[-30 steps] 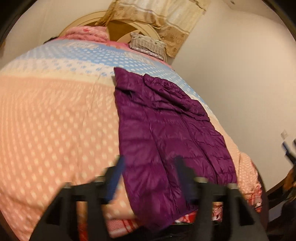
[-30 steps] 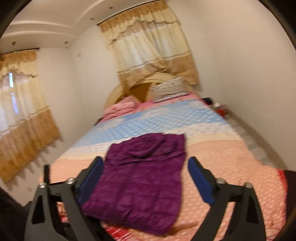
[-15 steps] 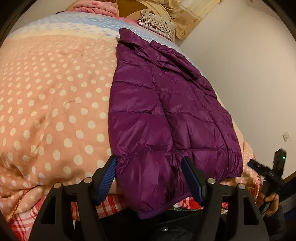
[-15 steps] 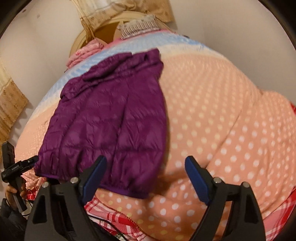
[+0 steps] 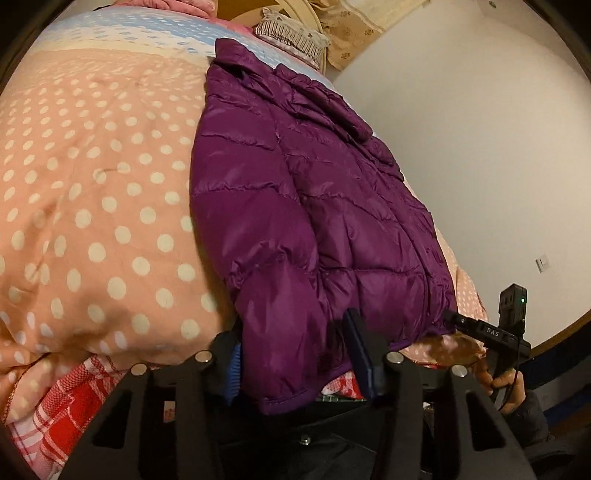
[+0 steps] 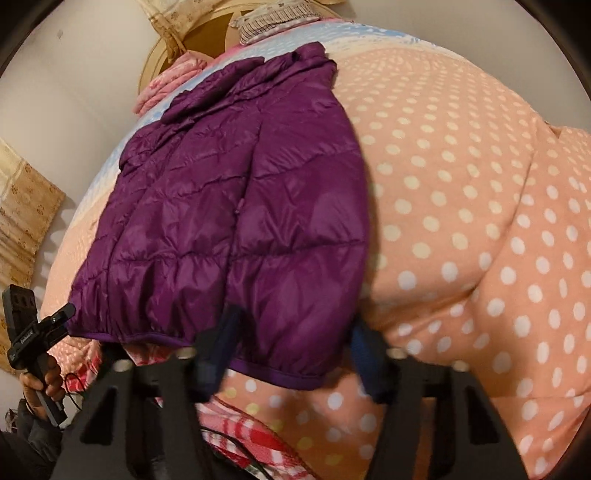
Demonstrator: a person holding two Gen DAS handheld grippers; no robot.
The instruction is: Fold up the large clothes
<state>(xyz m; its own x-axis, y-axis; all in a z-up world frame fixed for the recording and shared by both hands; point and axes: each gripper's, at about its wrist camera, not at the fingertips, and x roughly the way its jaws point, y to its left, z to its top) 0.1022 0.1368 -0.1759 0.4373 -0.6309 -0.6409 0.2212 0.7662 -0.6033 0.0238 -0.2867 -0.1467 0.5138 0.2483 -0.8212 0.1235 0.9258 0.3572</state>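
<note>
A purple quilted puffer jacket [image 5: 306, 192] lies flat on a bed, hood toward the headboard, hem hanging over the near edge. It also shows in the right wrist view [image 6: 240, 206]. My left gripper [image 5: 295, 354] is open, its jaws on either side of the cuff of the sleeve on that side at the hem. My right gripper [image 6: 295, 347] is open, its jaws on either side of the other sleeve cuff. Neither has closed on the fabric.
The bed carries a peach polka-dot quilt [image 5: 92, 192] with a blue band near the headboard [image 6: 162, 55], over a red plaid sheet [image 5: 62, 398]. Pillows [image 5: 291, 33] lie at the head. White walls flank the bed. Each view shows the other hand-held gripper [image 5: 506, 332] [image 6: 33, 332].
Both grippers have dropped and moved in to the near edge of the bed. Their jaws have narrowed around the sleeve cuffs. The jacket has not moved.
</note>
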